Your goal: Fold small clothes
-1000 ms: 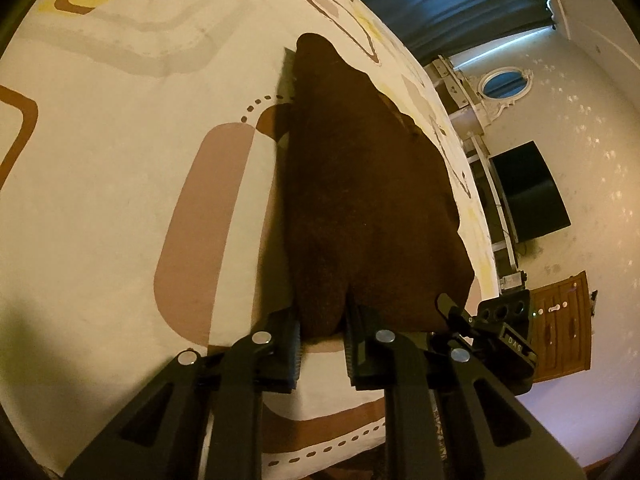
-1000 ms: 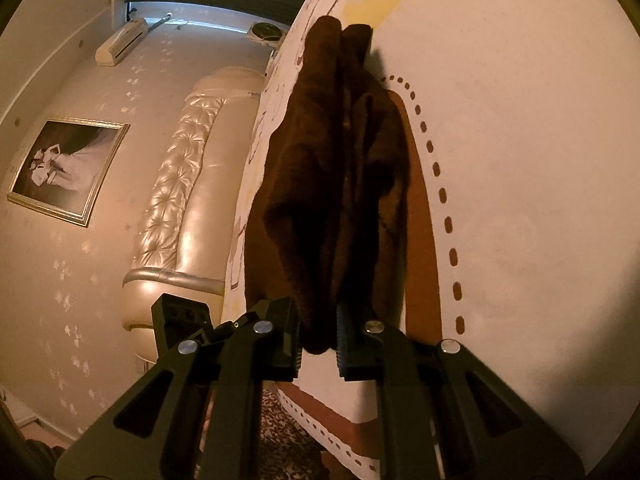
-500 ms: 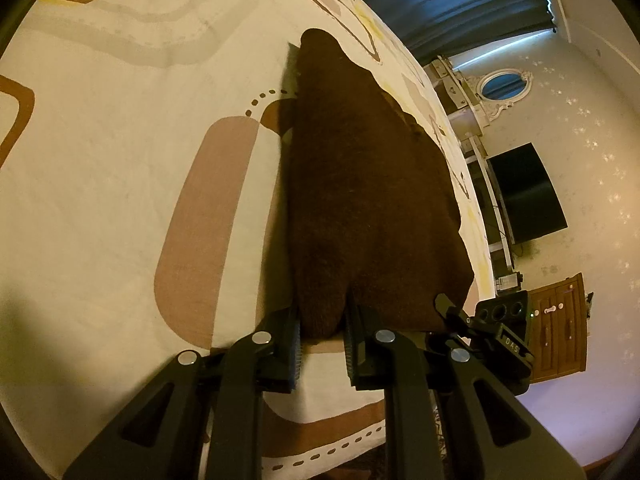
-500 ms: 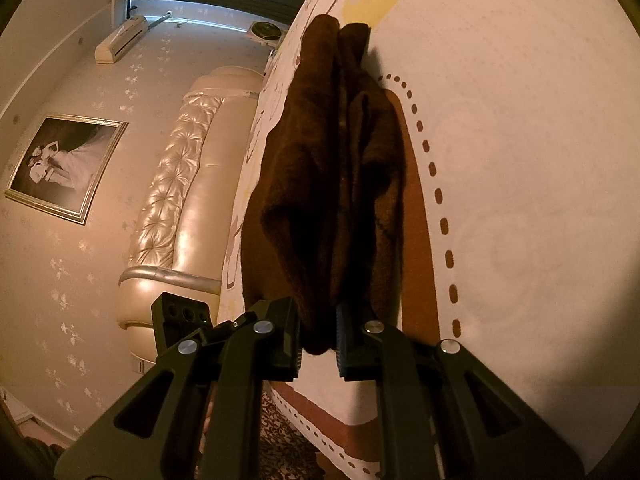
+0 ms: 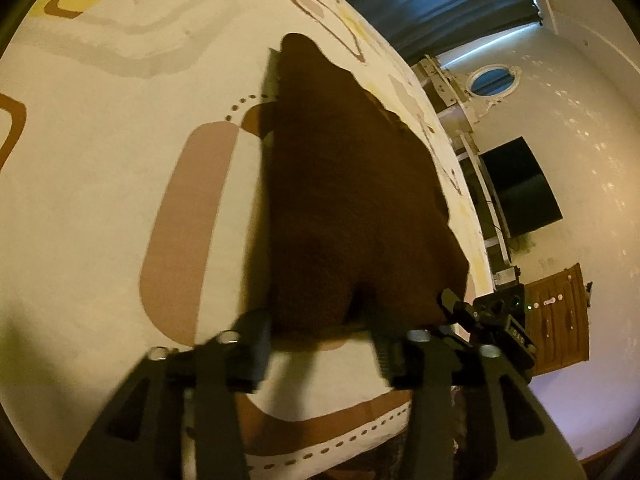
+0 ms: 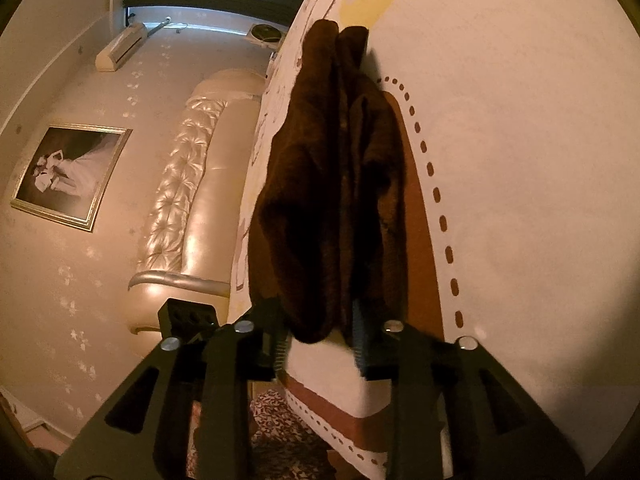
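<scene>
both sets of jaws have spread since half a second ago, when each was pinched on the near edge of the dark brown fleece garment [image 5: 352,200]; the cloth and the hands themselves sit much where they did. nearest in the left wrist view, the left gripper [image 5: 320,344] has its jaws opening wide, their pads clear of the hem, which lies just ahead of and between them on the patterned bedsheet [image 5: 100,140]. the other gripper body pokes in at the right of that view. in the right wrist view the right gripper [image 6: 320,344] is opening too, by less; a rounded lobe of fleece droops between the pads, close to both, yet it looks let go rather than squeezed. further out the garment lies as a bunched, doubled strip running away across the sheet near the bed's edge. beyond it are the tufted headboard [image 6: 180,200], a framed picture [image 6: 68,176] and dark curtains [image 5: 420,0].

i judge this as the release after a fold was laid down. one ridge down the middle looks untidy, so smoothing or another fold may be needed.
</scene>
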Demonstrator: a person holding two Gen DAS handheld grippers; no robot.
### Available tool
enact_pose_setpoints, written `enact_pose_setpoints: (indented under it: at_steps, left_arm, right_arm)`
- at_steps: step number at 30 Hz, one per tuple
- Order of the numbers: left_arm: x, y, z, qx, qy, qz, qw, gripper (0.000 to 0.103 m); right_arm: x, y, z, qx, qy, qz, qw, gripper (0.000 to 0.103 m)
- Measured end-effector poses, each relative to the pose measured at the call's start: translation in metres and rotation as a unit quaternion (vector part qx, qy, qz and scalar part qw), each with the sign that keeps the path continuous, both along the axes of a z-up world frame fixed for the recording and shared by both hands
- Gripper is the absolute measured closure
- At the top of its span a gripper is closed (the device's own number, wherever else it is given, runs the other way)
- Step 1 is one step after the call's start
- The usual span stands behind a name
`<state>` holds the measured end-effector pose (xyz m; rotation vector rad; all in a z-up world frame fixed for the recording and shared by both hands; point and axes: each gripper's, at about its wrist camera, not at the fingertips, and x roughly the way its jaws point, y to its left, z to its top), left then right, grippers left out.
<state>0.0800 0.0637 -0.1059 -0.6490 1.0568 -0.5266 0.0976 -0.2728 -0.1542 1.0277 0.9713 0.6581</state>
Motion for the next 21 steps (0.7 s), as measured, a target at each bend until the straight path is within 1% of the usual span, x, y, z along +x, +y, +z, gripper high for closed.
enact_pose_setpoints:
  at_steps: [2,5,9,10,12,14,16,18,21]
  left_arm:
    - [-0.002,-0.003,0.003,-0.003,-0.005,-0.002,1.0,0.033]
    - [-0.005,-0.008,0.007,0.007,-0.01,0.0,0.9999,0.024]
    - [-0.011,-0.011,0.01,0.019,-0.008,0.003,0.9998,0.021]
    - [-0.013,-0.011,0.01,0.022,-0.007,0.006,0.9997,0.021]
    - [-0.017,-0.013,0.012,0.033,-0.004,0.011,0.9994,0.021]
    - [-0.022,-0.015,0.014,0.046,-0.003,0.014,0.9988,0.02]
    - [-0.029,-0.017,0.017,0.067,-0.008,0.024,0.9975,0.019]
    - [-0.036,-0.02,0.02,0.086,-0.013,0.036,0.9956,0.017]
    - [-0.043,-0.024,0.025,0.123,-0.013,0.057,0.9908,0.017]
  right_arm:
    - [-0.002,-0.001,0.001,0.002,-0.001,-0.001,1.0,0.068]
    - [-0.004,-0.002,0.003,0.007,-0.005,-0.002,1.0,0.058]
    - [-0.01,-0.003,0.008,0.005,-0.011,-0.002,1.0,0.046]
    - [-0.012,-0.003,0.01,0.002,-0.012,-0.003,1.0,0.044]
    - [-0.016,-0.004,0.014,-0.009,-0.014,-0.005,1.0,0.036]
    - [-0.021,-0.005,0.018,-0.021,-0.016,-0.009,1.0,0.031]
    - [-0.026,-0.005,0.022,-0.035,-0.016,-0.012,0.999,0.029]
    - [-0.033,-0.004,0.026,-0.063,-0.02,-0.009,0.998,0.026]
    - [-0.045,0.001,0.035,-0.123,-0.028,-0.009,0.992,0.022]
